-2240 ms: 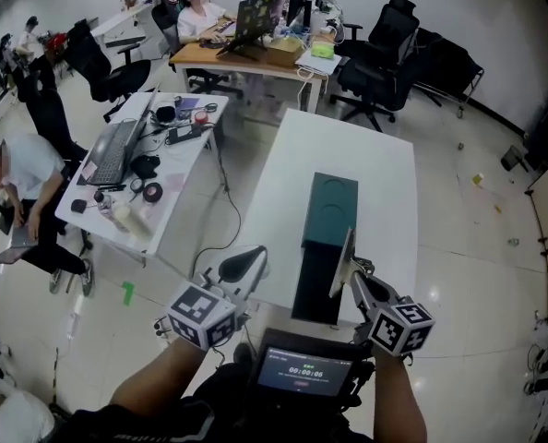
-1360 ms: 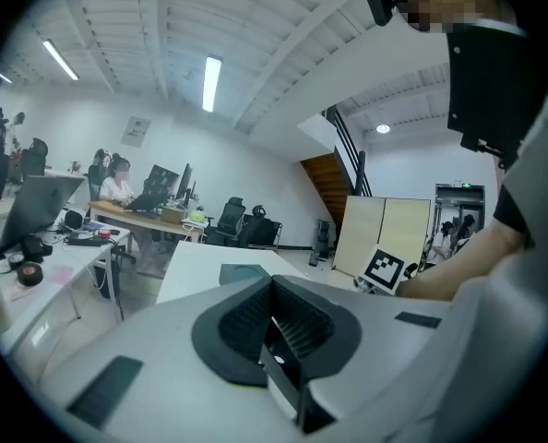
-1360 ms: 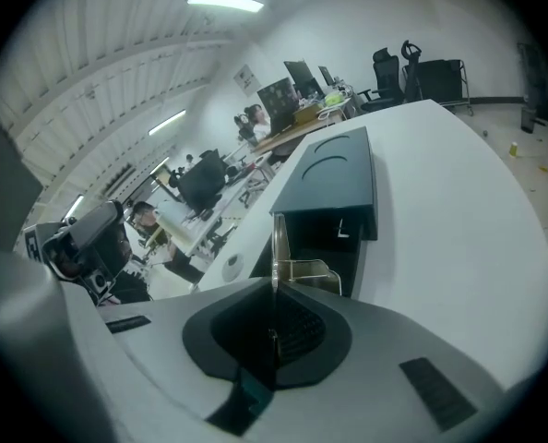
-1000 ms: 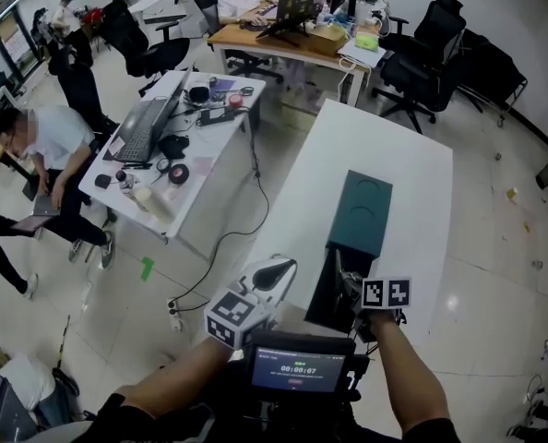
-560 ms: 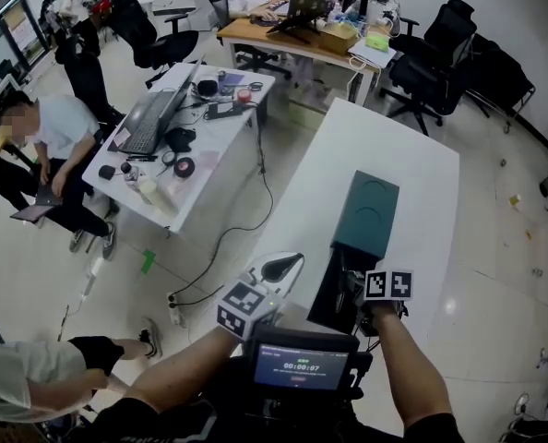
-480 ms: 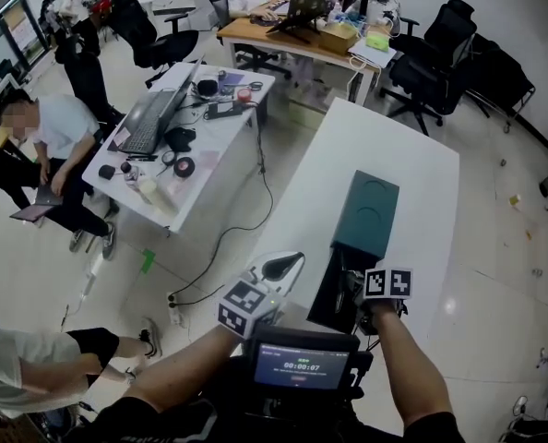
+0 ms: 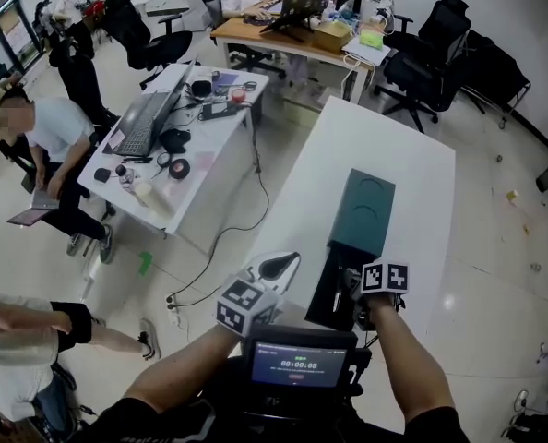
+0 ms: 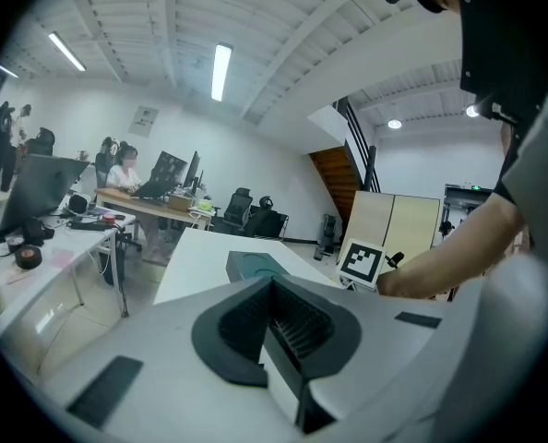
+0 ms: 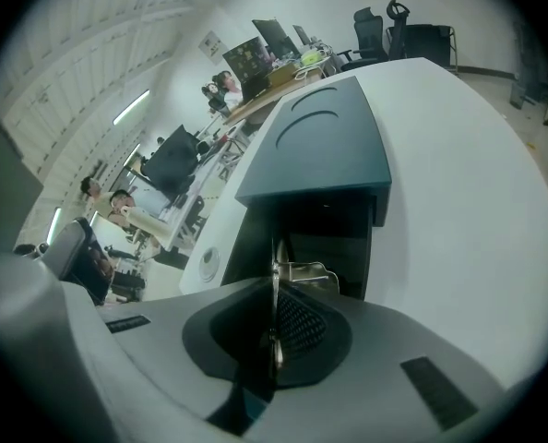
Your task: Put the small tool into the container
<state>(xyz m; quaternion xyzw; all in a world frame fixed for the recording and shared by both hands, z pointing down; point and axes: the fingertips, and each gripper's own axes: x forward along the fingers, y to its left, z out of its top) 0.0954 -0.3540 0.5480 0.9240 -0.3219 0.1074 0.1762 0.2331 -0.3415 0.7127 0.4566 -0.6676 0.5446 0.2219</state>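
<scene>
A dark teal container (image 7: 364, 210) lies lengthwise on the white table (image 7: 394, 137), its near end open and dark inside (image 9: 322, 236). My right gripper (image 7: 348, 291) hangs at that open end, shut on a small thin metal tool (image 9: 276, 258). The tool sticks forward edge-on into the opening, with a silvery curved part beside it. In the right gripper view the teal lid (image 9: 325, 146) fills the space just ahead of the right gripper (image 9: 274, 329). My left gripper (image 7: 276, 268) is held off the table's left edge, shut and empty. The left gripper (image 8: 283, 329) faces across the table toward the container (image 8: 256, 266).
A second desk (image 7: 177, 169) with a laptop, keyboard and small items stands to the left, and a cable (image 7: 228, 238) trails on the floor between. People sit at the left and at the far desk. Black office chairs (image 7: 431, 53) stand beyond the table.
My right gripper has come down with the tool from above the container to its open near end. The left gripper has stayed beside the table's edge.
</scene>
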